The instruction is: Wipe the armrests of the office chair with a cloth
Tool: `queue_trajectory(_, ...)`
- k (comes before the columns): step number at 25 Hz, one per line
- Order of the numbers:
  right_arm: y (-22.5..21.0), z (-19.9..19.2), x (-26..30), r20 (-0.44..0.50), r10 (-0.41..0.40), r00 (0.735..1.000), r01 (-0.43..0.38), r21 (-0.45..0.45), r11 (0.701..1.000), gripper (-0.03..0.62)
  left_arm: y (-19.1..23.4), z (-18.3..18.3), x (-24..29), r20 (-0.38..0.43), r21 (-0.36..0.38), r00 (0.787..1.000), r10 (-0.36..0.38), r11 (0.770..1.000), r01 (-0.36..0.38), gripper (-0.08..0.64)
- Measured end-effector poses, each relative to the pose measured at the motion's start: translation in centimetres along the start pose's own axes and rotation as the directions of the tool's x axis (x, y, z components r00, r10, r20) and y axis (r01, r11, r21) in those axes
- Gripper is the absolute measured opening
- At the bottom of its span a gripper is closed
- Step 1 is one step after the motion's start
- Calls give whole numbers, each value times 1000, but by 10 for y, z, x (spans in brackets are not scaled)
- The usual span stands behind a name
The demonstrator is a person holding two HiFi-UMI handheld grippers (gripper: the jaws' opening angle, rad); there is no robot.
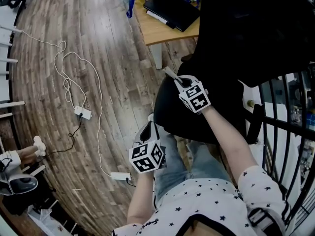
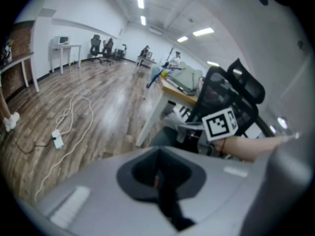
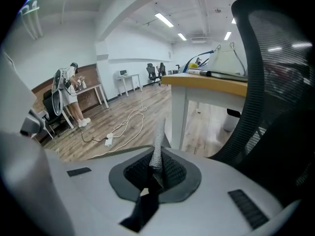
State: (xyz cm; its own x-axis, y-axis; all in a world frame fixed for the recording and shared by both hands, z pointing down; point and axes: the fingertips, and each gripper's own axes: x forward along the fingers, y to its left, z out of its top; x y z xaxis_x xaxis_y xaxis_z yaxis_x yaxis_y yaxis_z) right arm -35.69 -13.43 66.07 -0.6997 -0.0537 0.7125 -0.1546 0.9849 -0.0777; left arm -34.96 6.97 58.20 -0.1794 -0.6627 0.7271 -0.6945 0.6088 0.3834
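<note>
The black office chair [image 1: 197, 114] stands just ahead of me, its mesh back [image 1: 256, 33] toward the right and one armrest [image 1: 254, 123] on its right side. My right gripper [image 1: 177, 79] hovers over the seat's front left part, shut on a thin strip of grey cloth [image 1: 170, 73]. In the right gripper view the cloth [image 3: 158, 144] sticks up from the shut jaws [image 3: 153, 177], and the chair's back [image 3: 275, 92] fills the right. My left gripper [image 1: 148, 128] hangs lower left of the seat, shut on nothing [image 2: 160, 181].
A wooden desk [image 1: 165, 31] carrying a black flat case [image 1: 172, 8] stands beyond the chair. White cables and power strips [image 1: 82, 113] trail across the wood floor at left. A dark metal rack [image 1: 290, 127] closes the right. A person [image 3: 71, 95] stands far off.
</note>
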Motion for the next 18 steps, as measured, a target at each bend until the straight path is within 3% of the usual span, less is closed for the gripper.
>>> queue_trajectory(8, 2, -23, 16, -69, 9, 998, -9, 9, 1000, 28, 1, -13, 0, -19, -10, 1000, 2, 1000, -2, 6)
queue_trajectory(18, 2, -25, 19, -69, 41, 997, -36, 62, 997, 28, 1, -18, -1, -15, -23, 1000, 5, 1000, -6, 6)
